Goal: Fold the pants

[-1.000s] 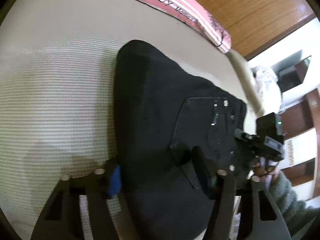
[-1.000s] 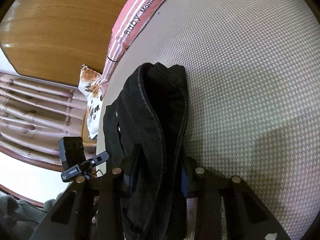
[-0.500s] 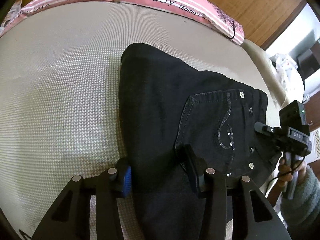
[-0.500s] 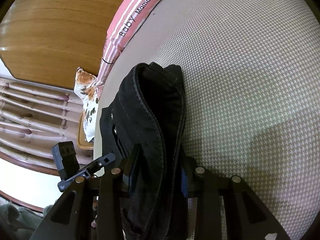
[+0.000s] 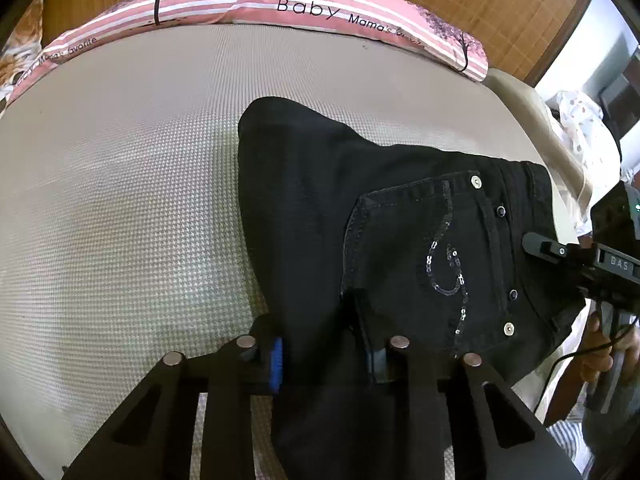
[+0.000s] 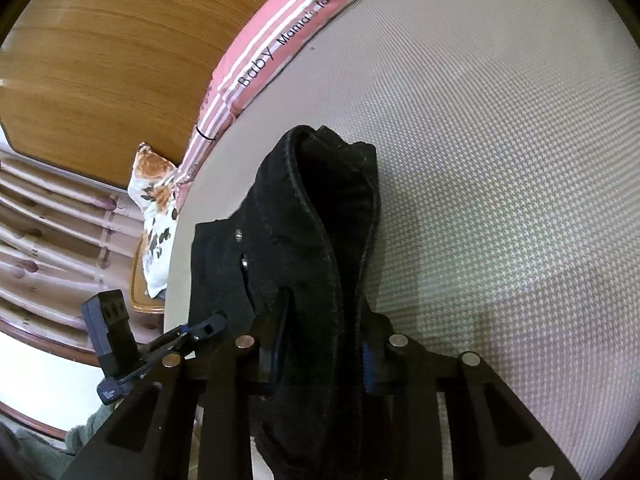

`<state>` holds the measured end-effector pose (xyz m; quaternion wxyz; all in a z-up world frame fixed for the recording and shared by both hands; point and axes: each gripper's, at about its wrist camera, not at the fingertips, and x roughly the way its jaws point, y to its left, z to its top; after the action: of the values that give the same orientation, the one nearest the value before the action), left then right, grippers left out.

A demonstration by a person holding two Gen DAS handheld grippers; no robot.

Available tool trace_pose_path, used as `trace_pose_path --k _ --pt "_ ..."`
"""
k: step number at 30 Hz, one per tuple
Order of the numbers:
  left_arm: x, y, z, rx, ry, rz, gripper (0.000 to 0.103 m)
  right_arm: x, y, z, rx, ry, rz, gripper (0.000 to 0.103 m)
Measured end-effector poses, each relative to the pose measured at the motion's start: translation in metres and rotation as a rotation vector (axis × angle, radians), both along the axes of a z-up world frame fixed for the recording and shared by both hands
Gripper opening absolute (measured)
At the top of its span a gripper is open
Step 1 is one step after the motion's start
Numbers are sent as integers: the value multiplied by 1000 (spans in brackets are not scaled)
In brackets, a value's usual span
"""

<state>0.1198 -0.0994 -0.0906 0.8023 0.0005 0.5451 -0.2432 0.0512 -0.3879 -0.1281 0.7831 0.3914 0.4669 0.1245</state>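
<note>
Black jeans (image 5: 320,184) lie folded on a beige mattress (image 5: 120,200), back pocket with a sequin swirl (image 5: 444,264) facing up. My left gripper (image 5: 324,354) has its jaws closing, with a bunched fold of the jeans filling the gap between the pads. In the right wrist view the waistband end of the jeans (image 6: 320,208) stands up in a hump, and my right gripper (image 6: 320,354) is shut on it. The right gripper's body (image 5: 592,256) shows at the jeans' right edge, held by a hand (image 5: 600,356). The left gripper's body (image 6: 120,344) shows at the lower left.
A pink striped pillow (image 5: 280,4) lies along the far edge of the mattress, against a wooden headboard (image 6: 100,40). A floral cushion (image 6: 156,208) sits beyond the mattress corner. The mattress edge (image 5: 532,120) drops off at the right.
The left gripper's jaws have drawn in onto the jeans fold, and its view tilted up to show more pillow. The right gripper rose a little with the waistband.
</note>
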Motion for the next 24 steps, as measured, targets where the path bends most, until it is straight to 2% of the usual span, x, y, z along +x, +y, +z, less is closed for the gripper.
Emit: trace_pose_path --k 9,15,24 --pt "-6 9 12 -39 -1 11 19 -1 15 20 -18 -16 -23 24" --pt "-13 22 20 -57 3 21 18 -1 30 24 -14 -13 -6 23" --pt "-17 49 35 -58 -40 64 18 9 55 28 -6 -21 50 23"
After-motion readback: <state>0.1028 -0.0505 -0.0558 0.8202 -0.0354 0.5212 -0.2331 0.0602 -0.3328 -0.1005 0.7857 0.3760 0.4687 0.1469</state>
